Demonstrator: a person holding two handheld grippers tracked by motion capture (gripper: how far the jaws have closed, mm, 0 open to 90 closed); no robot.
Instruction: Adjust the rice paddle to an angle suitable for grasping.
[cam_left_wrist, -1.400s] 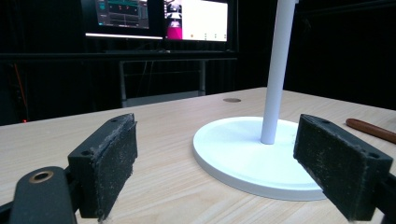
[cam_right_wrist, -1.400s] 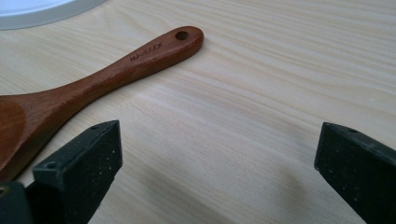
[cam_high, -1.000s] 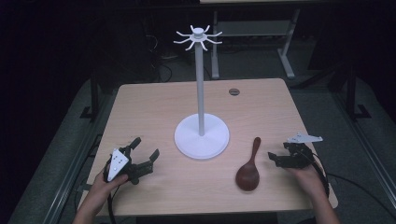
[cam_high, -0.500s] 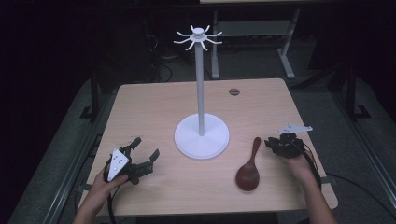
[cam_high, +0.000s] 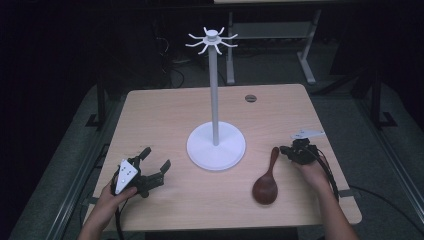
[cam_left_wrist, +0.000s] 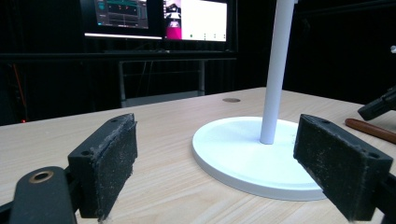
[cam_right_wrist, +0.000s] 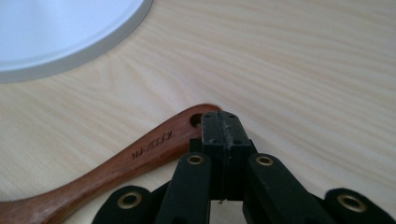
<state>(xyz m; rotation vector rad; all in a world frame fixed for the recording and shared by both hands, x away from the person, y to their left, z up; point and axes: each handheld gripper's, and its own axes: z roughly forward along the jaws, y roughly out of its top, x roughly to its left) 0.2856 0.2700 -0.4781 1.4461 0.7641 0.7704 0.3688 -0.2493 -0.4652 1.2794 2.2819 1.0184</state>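
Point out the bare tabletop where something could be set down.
Free: the far strip behind the white stand up to the small round grommet, and the near middle between the left hand-held gripper and the wooden spoon. Crowded: around the right hand-held gripper.

White stand (cam_high: 216, 147) sits mid-bench (cam_high: 165, 115), round base flat on the wood, thin upright pole topped by a ring of curved hooks (cam_high: 212, 40). Small dark round grommet (cam_high: 250, 98) set in the bench surface near the far edge, right of the pole. Past the bench, two lit monitors (cam_left_wrist: 159, 18) over a metal frame, dark floor with cables around.
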